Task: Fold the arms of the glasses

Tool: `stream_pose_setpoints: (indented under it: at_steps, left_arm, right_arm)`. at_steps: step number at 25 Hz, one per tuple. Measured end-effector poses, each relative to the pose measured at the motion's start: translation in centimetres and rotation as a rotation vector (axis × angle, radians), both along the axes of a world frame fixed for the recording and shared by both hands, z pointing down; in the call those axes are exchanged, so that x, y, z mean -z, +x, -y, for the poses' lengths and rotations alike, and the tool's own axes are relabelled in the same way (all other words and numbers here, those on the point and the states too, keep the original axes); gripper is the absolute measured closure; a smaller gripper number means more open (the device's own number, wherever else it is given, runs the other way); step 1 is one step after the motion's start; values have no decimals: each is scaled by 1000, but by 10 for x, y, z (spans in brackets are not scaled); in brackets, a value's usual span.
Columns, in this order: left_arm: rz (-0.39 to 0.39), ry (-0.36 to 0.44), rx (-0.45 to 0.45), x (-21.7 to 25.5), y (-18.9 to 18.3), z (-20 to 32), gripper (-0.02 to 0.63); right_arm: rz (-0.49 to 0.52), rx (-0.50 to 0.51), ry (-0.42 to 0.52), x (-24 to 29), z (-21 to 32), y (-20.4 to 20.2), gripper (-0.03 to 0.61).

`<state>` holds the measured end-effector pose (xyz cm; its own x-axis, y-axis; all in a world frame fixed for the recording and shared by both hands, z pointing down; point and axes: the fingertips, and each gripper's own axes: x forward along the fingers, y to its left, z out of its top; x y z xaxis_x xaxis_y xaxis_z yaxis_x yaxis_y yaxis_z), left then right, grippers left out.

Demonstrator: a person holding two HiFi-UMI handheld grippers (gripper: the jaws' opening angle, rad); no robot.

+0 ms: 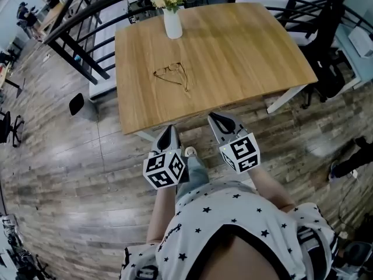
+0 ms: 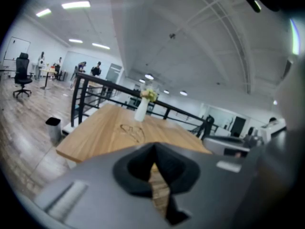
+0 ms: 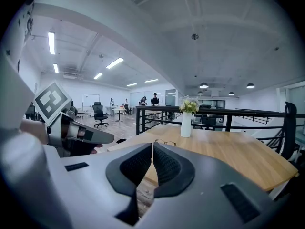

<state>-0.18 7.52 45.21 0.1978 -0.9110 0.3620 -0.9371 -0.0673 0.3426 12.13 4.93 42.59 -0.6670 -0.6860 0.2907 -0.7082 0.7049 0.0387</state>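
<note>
Glasses (image 1: 172,76) near worktop (image 1: 250,51) left edge: seem light, thin, fragile. Best pinch arm tip gently. Left gripper (image 1: 168,134), right gripper (image 1: 220,121): fingers closed, empty.

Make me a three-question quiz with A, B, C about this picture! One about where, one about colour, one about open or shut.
1. Where do the glasses lie?
A. on the wooden table
B. on the floor
C. on a chair
2. What colour is the vase?
A. red
B. white
C. black
3. How are the left hand-held gripper and the right hand-held gripper?
A. wide open
B. holding the glasses
C. shut, empty
Answers: 1 A, they rest mid-tabletop. 2 B, it is plain white. 3 C, each gripper view shows jaws together with nothing between.
</note>
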Motion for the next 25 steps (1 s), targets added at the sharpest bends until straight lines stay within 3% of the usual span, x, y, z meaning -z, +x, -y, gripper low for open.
stream_pose_setpoints:
  at_steps: [17,25]
  left_arm:
    - [-19,-60,-37,-20,-84,147,604]
    - [-25,-81,-72,-32,-103,193,604]
  right_arm:
    - [-82,44,-24,-13,152,-104,559]
    - [-149,63,-15,-28,206,-136,560]
